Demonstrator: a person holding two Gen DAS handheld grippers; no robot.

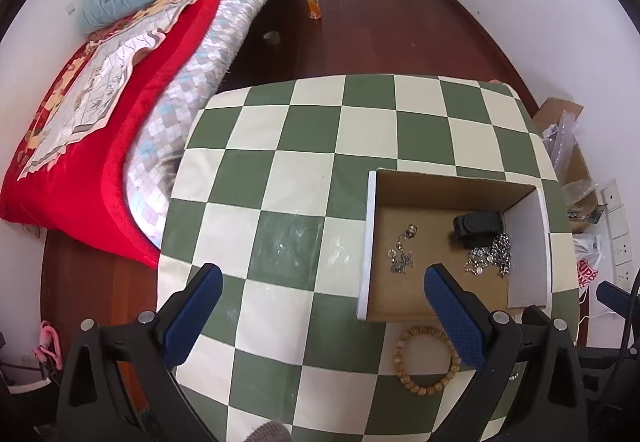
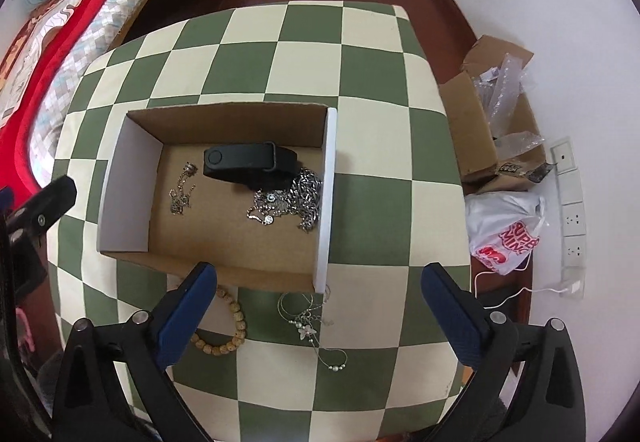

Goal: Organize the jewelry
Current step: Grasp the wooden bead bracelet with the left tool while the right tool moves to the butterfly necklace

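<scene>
Nearest the lens, the left gripper [image 1: 322, 276] stands spread wide, its blue cross-hatched pads [image 1: 198, 312] on black plastic arms holding nothing and hanging above the checkered surface [image 1: 280, 170], a smooth cloth of green and cream squares. The right gripper [image 2: 320, 276] is likewise spread wide and empty, with its left pad in front of the near edge of the cardboard box [image 2: 132, 178].

Just beside that near edge, on the surface, lies a wooden bead bracelet [image 2: 224, 342], a ring of round, tan, grainy beads, partly hidden behind a finger in both views. Next to it rests a thin silver necklace [image 2: 310, 326], a fine loose wire with small pearly beads and a butterfly-shaped charm, its loop touching the box corner.

The box is shallow, open-topped, plain brown inside with white side walls. Within it sit a matte black band [image 2: 248, 160] folded flat, a heap of shiny chunky silver chain [image 2: 292, 198] against the right wall, and a small tangle of thinner silver jewelry [image 2: 182, 188] apart to the left.
</scene>
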